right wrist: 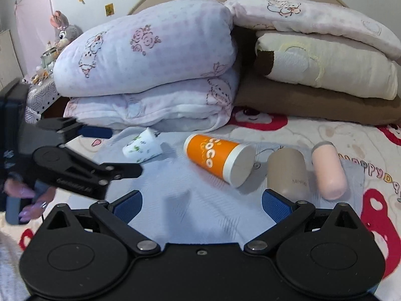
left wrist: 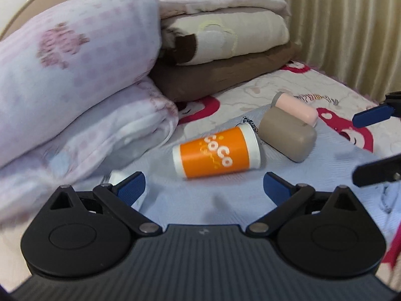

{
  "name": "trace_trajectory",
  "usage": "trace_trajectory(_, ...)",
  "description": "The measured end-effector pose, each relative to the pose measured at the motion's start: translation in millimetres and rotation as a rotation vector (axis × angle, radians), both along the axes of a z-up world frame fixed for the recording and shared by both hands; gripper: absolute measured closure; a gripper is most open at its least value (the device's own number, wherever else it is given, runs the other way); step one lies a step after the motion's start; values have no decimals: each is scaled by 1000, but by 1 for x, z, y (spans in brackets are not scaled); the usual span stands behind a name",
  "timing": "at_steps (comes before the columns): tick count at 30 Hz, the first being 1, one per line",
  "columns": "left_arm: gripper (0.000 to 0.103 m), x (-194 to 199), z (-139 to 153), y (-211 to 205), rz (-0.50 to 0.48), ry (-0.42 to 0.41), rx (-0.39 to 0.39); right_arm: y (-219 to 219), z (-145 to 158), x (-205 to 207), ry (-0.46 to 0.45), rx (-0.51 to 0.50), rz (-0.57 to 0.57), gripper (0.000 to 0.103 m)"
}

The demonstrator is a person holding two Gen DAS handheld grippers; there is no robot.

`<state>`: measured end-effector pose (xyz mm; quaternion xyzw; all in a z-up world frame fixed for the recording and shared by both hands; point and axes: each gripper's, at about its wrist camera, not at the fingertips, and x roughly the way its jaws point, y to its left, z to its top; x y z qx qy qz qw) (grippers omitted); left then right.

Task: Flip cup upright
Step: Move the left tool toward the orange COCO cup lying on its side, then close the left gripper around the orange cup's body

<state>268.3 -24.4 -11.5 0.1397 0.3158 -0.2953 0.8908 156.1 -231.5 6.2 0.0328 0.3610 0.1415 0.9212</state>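
An orange cup [left wrist: 216, 153] with white ends and "COCO" lettering lies on its side on a pale blue cloth [left wrist: 200, 200]. It also shows in the right wrist view [right wrist: 215, 159], its white lid end facing me. My left gripper [left wrist: 203, 188] is open and empty, just short of the cup. My right gripper [right wrist: 201, 207] is open and empty, a little in front of the cup. The left gripper also shows at the left of the right wrist view [right wrist: 110, 150], and the right gripper at the right edge of the left wrist view [left wrist: 368, 145].
A beige tumbler [right wrist: 287, 171] and a pink tumbler [right wrist: 328, 170] lie on their sides right of the orange cup. A small white floral cup [right wrist: 142, 148] lies to its left. Folded quilts [right wrist: 150, 75] and pillows [right wrist: 325, 57] are stacked behind, on a patterned bedsheet [right wrist: 300, 130].
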Motion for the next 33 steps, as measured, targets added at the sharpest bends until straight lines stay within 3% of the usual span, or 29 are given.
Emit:
trace_trajectory(5, 5, 42, -16, -20, -113, -16, 81, -12, -22, 14, 15, 49, 37, 1)
trace_trajectory(9, 12, 56, -23, -39, -248, -79, 219, -10, -22, 30, 8, -32, 109, 1)
trace_trajectory(13, 16, 60, -28, -62, -415, -54, 326, -1, -17, 48, -16, -170, 252, 1)
trace_trajectory(17, 16, 54, -37, -87, -588, -46, 431, -9, -21, 65, 23, -93, 271, 1)
trace_trajectory(19, 16, 54, -42, -98, -627, -48, 467, -13, -28, 69, 39, -53, 275, 1)
trace_trajectory(26, 19, 61, -60, -127, -764, -63, 596, -17, -40, 70, 21, -55, 326, 1)
trace_trajectory(33, 23, 80, -68, -144, -820, -31, 635, -29, -50, 73, 19, -20, 317, 1)
